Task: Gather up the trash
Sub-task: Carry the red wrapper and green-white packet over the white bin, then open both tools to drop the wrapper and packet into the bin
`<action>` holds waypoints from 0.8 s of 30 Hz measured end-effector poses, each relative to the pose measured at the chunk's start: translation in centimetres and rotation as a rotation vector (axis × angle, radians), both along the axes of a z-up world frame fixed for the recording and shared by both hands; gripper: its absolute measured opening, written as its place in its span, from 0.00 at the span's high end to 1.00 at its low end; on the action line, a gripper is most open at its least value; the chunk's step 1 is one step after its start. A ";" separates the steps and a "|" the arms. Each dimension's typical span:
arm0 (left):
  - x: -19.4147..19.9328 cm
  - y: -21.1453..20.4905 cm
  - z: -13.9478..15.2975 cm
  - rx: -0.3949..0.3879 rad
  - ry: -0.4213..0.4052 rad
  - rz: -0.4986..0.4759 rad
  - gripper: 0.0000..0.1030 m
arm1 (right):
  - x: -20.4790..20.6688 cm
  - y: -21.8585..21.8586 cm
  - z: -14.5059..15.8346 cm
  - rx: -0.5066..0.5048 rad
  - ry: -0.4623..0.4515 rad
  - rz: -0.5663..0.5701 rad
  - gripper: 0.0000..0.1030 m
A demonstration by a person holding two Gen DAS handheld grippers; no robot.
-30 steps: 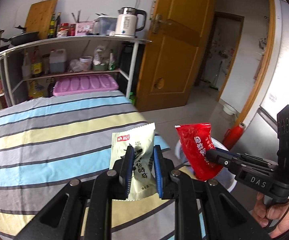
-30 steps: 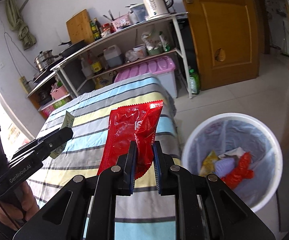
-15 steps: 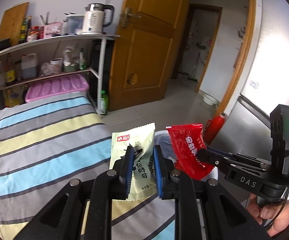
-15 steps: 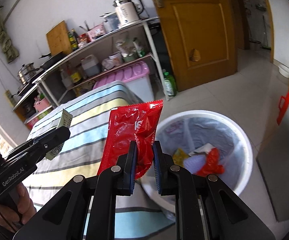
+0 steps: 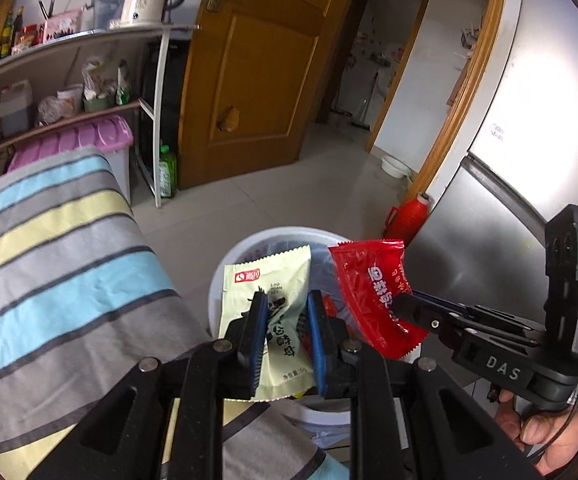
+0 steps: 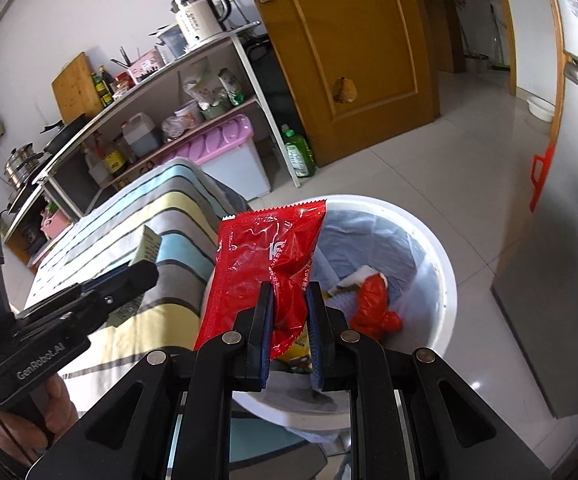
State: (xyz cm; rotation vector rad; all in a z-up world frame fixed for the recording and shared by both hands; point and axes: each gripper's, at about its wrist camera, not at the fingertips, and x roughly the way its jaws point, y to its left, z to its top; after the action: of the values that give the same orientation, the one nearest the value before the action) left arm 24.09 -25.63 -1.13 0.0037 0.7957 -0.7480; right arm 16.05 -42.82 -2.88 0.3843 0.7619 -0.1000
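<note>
Fingers of the left gripper (image 5: 283,330) are clamped on a pale green foil snack wrapper with dark print (image 5: 267,312), pinched at its lower middle so that the upper part stands free. Fingers of the right gripper (image 6: 289,322) are clamped on a crinkled red plastic snack wrapper (image 6: 267,264), gripped near its lower edge.

Both wrappers are held in the air, side by side, at the near rim of a round white plastic bin with a translucent liner (image 6: 445,264). The bin stands on a tiled floor just beside a table covered by a blue, yellow and grey striped cloth (image 5: 57,272). Crumpled red trash (image 6: 375,308) and pale scraps are seen already inside.

Judged step: release over the bin.

- Each wrapper should be carried clear of the rim and over the open mouth before the jaws are parted; light foil may drift or catch on the rim.
- Grippers should be kept apart from each other so that the wrappers do not tangle.
- Jaws should be opened fully, since thin film may cling to a pad.
- A slight downward tilt would likely help the wrappers slide off.
</note>
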 end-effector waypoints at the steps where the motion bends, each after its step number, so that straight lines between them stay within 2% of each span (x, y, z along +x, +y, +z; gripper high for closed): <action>1: 0.1 -0.3 -0.3 0.002 0.007 -0.006 0.79 | 0.0 -0.1 -0.1 0.001 0.004 -0.003 0.84; 6: 0.6 -1.3 -1.5 0.018 0.033 -0.011 0.78 | 0.3 -1.0 -1.4 0.018 0.039 -0.016 0.83; 9: 0.9 -1.4 -2.0 0.019 0.053 -0.007 0.73 | 0.4 -1.1 -1.9 0.027 0.053 -0.022 0.82; 12: 0.8 -1.3 -2.1 0.013 0.055 -0.004 0.72 | 0.2 -1.0 -1.9 0.025 0.045 -0.018 0.81; 16: 0.3 -0.6 -1.5 0.004 0.040 0.008 0.72 | -0.4 -0.7 -1.5 0.011 0.035 -0.018 0.81; 21: -0.9 1.2 0.1 -0.045 0.016 0.040 0.72 | -2.1 -0.1 0.1 0.006 -0.011 -0.014 0.80; 24: -2.3 2.0 1.1 -0.033 -0.025 0.060 0.72 | -3.2 0.5 1.2 0.011 -0.044 -0.014 0.80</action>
State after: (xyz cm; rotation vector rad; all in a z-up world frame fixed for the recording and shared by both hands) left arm 21.83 -23.61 -0.02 -0.0407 0.7567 -0.7029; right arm 12.89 -42.28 -1.68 0.4008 0.7170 -0.1003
